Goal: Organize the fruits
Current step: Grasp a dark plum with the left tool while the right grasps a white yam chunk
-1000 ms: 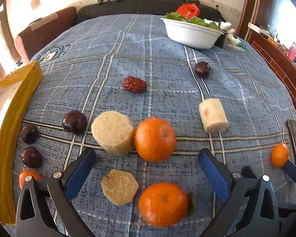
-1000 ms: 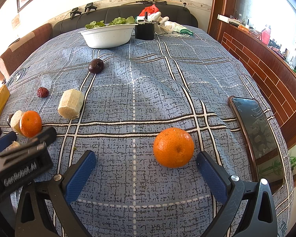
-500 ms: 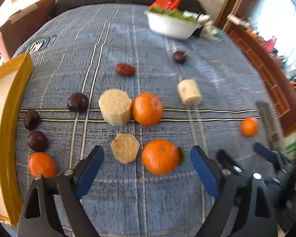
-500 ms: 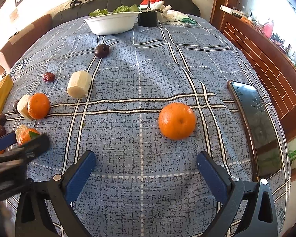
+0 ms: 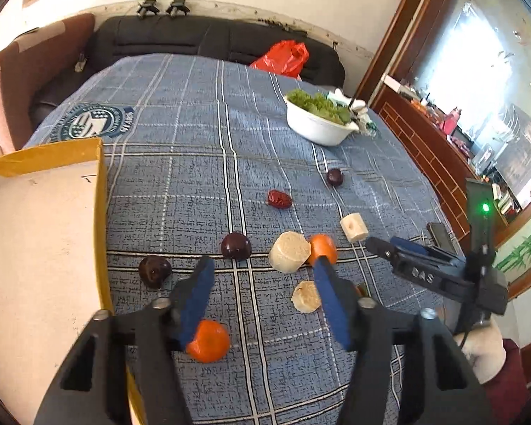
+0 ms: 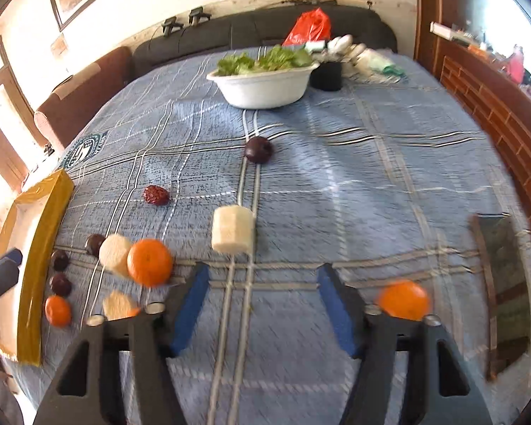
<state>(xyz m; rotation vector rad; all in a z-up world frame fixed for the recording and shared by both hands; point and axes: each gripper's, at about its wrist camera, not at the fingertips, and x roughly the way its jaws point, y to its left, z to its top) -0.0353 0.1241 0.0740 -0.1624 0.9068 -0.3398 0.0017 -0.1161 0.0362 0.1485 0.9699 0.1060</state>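
Closing on nothing, both the left hand-held gripper [image 5: 262, 297] and right hand-held gripper [image 6: 260, 301] had pulled back from the oranges, so no fruit got picked.

Raised letters "DAS" on the right claw [image 5: 386, 246]; the tablecloth emblem's [image 5: 92, 124] lettering is too blurred to read

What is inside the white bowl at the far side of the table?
The white bowl holds green leafy vegetables heaped above its rim. Anything under the leaves is covered and cannot be seen.
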